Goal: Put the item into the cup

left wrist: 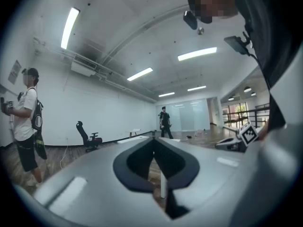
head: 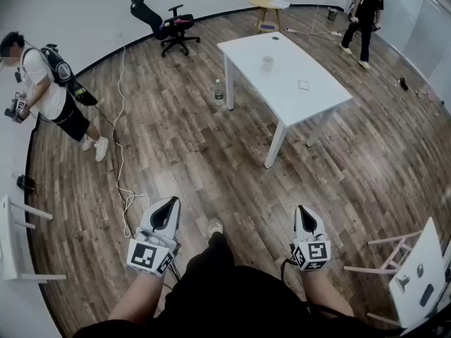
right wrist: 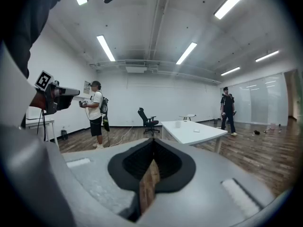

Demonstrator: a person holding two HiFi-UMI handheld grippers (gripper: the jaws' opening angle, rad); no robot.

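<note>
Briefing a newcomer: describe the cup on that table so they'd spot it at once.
Find the white table standing in the middle of the wooden floor. The cup stands upright a little past the tabletop's middle, toward its far end. It is the only pale, round, raised thing there; the small square item nearer the camera lies flat.

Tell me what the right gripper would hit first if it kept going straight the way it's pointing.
Nothing near: the right gripper points across wooden floor. The first thing along that line is probably the near end of the white table, though it might pass just left; depth is unclear.
</note>
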